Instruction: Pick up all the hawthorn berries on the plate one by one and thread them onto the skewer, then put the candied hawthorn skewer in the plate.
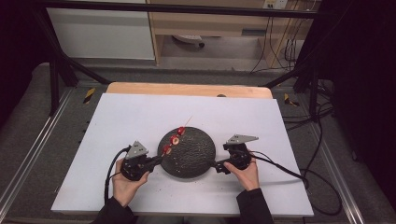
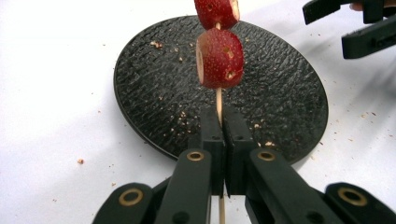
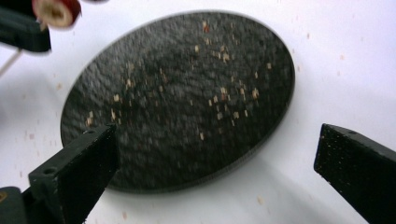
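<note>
Left gripper [image 2: 223, 135]: jaws clamped tight on thin wooden skewer [image 2: 218, 100], held at near-left edge of plate. Right gripper [image 3: 215, 158]: jaws spread wide, nothing between them, at near-right edge of plate. Black textured round plate [image 1: 194, 154] flat on white table [image 1: 140, 116], crumbs scattered on it. Skewer rises slanting over plate's left part, carrying three red strawberry pieces [image 1: 175, 139], bare tip pointing toward far side.
</note>
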{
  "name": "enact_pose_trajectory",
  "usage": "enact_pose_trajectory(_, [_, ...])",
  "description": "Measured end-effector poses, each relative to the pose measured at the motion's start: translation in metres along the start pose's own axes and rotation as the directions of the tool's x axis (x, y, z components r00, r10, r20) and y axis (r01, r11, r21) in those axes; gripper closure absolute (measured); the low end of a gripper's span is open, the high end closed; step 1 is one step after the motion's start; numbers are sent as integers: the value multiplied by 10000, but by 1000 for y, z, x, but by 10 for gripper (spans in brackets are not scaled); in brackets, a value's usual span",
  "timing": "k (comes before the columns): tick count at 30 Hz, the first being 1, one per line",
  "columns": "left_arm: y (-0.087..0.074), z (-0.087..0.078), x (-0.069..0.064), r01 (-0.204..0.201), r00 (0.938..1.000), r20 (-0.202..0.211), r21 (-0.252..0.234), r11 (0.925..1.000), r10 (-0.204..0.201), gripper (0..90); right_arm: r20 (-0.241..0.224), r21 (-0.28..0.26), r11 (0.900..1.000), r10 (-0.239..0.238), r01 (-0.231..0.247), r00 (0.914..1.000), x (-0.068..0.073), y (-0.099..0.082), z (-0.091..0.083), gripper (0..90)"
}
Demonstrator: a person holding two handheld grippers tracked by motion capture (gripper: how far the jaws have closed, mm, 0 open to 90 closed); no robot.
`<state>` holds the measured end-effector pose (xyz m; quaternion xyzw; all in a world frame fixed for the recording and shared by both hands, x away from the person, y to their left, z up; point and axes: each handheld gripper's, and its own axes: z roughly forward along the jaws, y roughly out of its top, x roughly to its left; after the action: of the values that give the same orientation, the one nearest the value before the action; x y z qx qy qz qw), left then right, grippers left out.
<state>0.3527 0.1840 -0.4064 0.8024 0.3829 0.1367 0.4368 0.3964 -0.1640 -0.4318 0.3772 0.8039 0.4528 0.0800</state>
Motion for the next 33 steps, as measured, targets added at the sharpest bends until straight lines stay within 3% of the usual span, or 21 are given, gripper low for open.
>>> enact_pose_trajectory(9, [15, -2, 2, -427, 9991, -43, 617, 9972, 430, 881, 169, 279, 9994, -226, 221, 9996, -13, -22, -17, 14])
enact_pose_trajectory(16, [24, 8, 0, -609, 9981, 52, 1123, 9918, 607, 881, 379, 575, 9982, -217, 195, 9990, -22, -40, -28, 14])
enact_pose_trajectory(23, [30, 25, 1, -510, 9986, -48, 1685, 9844, 526, 881, 473, 615, 9981, -126, 97, 9988, -26, -48, -35, 13])
enact_pose_trajectory(33, [33, 44, -1, -311, 9992, -182, 2030, 9787, 355, 881, 448, 582, 9983, -118, 92, 9989, -26, -51, -38, 13])
